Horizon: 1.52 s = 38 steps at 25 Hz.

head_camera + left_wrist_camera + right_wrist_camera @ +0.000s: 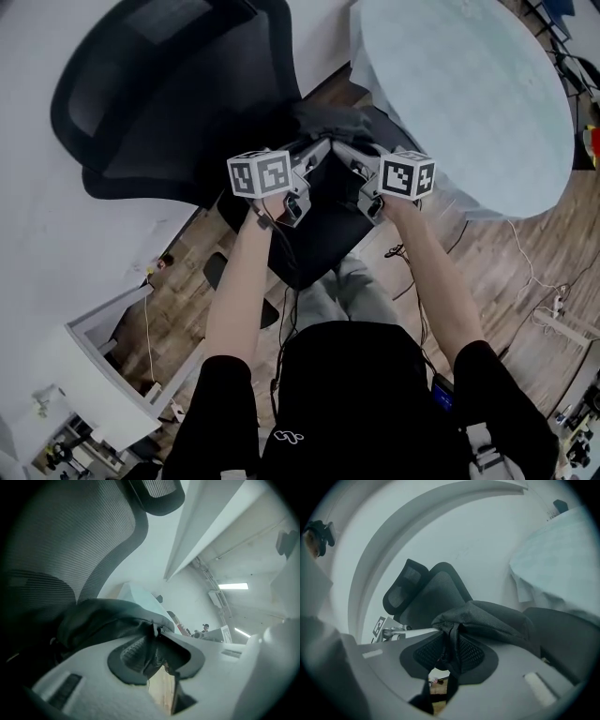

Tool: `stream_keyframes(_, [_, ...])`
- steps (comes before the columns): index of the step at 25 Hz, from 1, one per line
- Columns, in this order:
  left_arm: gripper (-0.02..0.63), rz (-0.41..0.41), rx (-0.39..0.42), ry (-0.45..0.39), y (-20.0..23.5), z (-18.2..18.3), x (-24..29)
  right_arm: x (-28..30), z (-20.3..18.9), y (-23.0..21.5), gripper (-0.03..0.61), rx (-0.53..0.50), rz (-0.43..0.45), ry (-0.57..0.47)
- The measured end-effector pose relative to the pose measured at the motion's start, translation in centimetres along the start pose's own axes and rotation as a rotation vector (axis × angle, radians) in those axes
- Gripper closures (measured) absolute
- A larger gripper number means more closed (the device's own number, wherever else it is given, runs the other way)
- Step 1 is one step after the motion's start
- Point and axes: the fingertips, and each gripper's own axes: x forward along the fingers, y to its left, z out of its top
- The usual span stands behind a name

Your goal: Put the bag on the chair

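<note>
The black bag [328,120] lies slumped on the seat [319,239] of a black mesh-backed office chair [159,84]. Both grippers meet at its near edge. My left gripper [317,153] comes in from the left and my right gripper [345,150] from the right. In the left gripper view a fold of the bag [108,616] hangs between the gripper's [157,656] parted pads, with wood floor showing through the gap. In the right gripper view a strap of the bag [497,618] hangs loose between the gripper's [449,656] pads, with a gap beside it. The chair back [436,592] rises behind.
A round table under a pale blue cloth [469,94] stands just right of the chair, its edge [558,559] close to the bag. A white wall is behind the chair. A white cabinet [103,366] is at lower left. Cables [534,281] trail over the wood floor at right.
</note>
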Motion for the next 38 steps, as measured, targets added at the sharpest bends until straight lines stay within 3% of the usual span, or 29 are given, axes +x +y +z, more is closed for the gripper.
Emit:
stream_keyframes(3, [0.501, 0.008, 0.024, 0.051, 0.0, -1.7, -1.4, -0.7, -1.5, 1.0, 0.450, -0.058, 0.001, 0.065])
stream_keyframes(7, [0.423, 0.032, 0.071, 0.116, -0.2, -3.4, -3.6, -2.1, -2.8, 1.8, 0.320, -0.093, -0.001, 0.114])
stream_keyframes(12, [0.419, 0.078, 0.107, 0.091, -1.2, -4.0, -6.4, -5.0, -3.4, 2.0, 0.313, -0.123, -0.046, 0.132])
stream_keyframes(14, [0.463, 0.129, 0.167, 0.050, -1.7, -2.7, -7.3, -5.9, -2.5, 2.1, 0.335, -0.132, -0.063, 0.099])
stream_keyframes(18, [0.615, 0.262, 0.304, -0.111, -3.5, 1.6, -8.6, -6.4, 2.0, 4.4, 0.472, -0.204, -0.076, -0.039])
stream_keyframes(21, [0.618, 0.235, 0.343, -0.247, -7.0, 5.9, -9.0, -5.7, 6.5, 7.4, 0.571, -0.275, -0.061, -0.138])
stream_keyframes(25, [0.617, 0.194, 0.378, -0.451, -12.7, 11.9, -10.3, -4.9, 12.0, 12.2, 0.572, -0.356, 0.022, -0.239])
stream_keyframes(28, [0.618, 0.242, 0.321, -0.592, -14.8, 13.3, -12.7, -4.9, 13.6, 13.7, 0.571, -0.356, -0.011, -0.271])
stream_keyframes(30, [0.617, 0.272, 0.318, -0.614, -15.1, 12.9, -13.6, -5.3, 13.6, 14.5, 0.571, -0.353, -0.008, -0.271])
stream_keyframes(34, [0.617, 0.392, 0.381, -0.567, -13.9, 12.3, -14.5, -6.3, 13.0, 15.0, 0.571, -0.404, -0.049, -0.270])
stream_keyframes(38, [0.617, 0.459, 0.452, -0.540, -13.6, 12.1, -15.5, -6.1, 12.3, 16.0, 0.571, -0.485, -0.100, -0.258])
